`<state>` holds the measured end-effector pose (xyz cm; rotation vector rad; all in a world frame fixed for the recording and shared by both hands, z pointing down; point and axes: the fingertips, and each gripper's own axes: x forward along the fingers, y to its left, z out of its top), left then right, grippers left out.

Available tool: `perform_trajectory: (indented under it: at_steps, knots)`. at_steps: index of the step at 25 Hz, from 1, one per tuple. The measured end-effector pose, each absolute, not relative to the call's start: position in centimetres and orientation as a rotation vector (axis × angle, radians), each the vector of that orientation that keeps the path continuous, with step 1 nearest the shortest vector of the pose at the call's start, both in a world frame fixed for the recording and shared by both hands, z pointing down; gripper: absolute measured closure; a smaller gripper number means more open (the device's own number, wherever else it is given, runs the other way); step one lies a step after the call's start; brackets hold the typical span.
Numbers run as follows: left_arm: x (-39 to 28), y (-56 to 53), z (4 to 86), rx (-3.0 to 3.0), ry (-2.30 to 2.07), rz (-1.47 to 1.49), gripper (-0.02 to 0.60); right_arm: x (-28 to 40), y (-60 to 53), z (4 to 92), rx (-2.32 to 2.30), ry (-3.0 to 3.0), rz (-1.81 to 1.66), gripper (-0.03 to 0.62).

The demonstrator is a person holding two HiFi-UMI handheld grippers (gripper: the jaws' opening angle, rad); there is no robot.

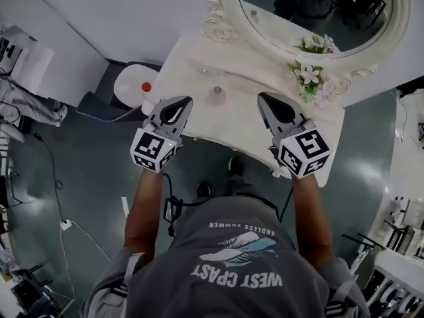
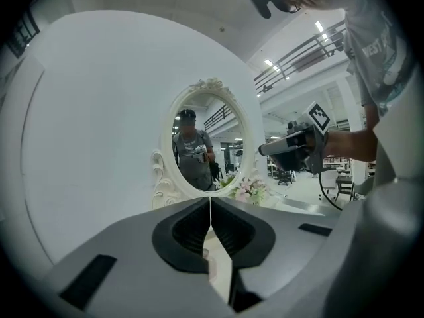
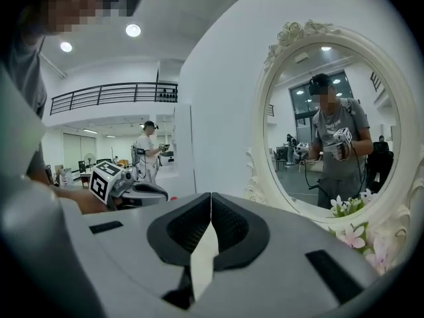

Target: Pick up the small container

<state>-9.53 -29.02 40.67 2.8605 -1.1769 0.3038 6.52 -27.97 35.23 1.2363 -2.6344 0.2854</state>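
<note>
Small pale round container (image 1: 216, 93) lies ahead of us. Nearest, our left tongs (image 1: 181, 102) and right tongs (image 1: 264, 98) are both pressed together, empty. The container stands between their tips on the white surface (image 1: 192, 65), before an ornate oval mirror (image 1: 228, 12).

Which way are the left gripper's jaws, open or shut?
Shut. In its own view, the left gripper has its jaws pressed together at the tips, with nothing between them.
</note>
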Motion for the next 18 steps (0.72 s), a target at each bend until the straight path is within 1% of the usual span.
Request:
perform_trajectory:
  at_steps: [18]
  knots:
    - [-6.3, -34.0, 48.7, 2.769, -1.148, 0.355, 0.558, 8.7, -31.6, 39.5, 1.185, -2.602, 0.371, 0.568]
